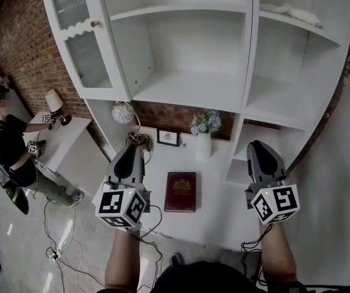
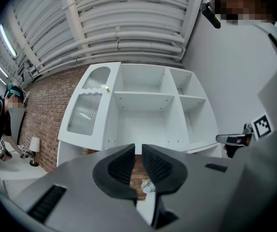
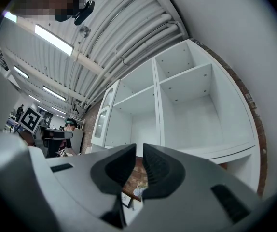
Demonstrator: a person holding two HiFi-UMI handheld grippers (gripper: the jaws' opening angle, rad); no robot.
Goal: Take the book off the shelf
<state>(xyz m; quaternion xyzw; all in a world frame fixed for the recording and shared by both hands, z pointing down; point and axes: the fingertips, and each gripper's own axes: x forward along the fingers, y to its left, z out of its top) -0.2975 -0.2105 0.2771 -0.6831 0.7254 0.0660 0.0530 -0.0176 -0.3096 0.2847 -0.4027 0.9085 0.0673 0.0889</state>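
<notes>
A dark red book (image 1: 180, 191) with a gold emblem lies flat on the white desk surface (image 1: 224, 206) below the white shelf unit (image 1: 187, 90). The shelf's open compartments hold no book. My left gripper (image 1: 132, 147) hovers just left of the book, and my right gripper (image 1: 258, 145) hovers to its right. Both are apart from the book. In the left gripper view the left gripper (image 2: 138, 151) has its jaws together with nothing between them. The right gripper (image 3: 139, 151) in its own view looks the same, aimed at the shelf.
A vase of flowers (image 1: 204, 133), a small framed picture (image 1: 167, 137), a white globe (image 1: 122, 112) and tangled cables (image 1: 139, 141) stand at the desk's back. A glass cabinet door (image 1: 80, 41) hangs open at left. A person (image 1: 10, 145) stands by a side table with a lamp (image 1: 54, 102).
</notes>
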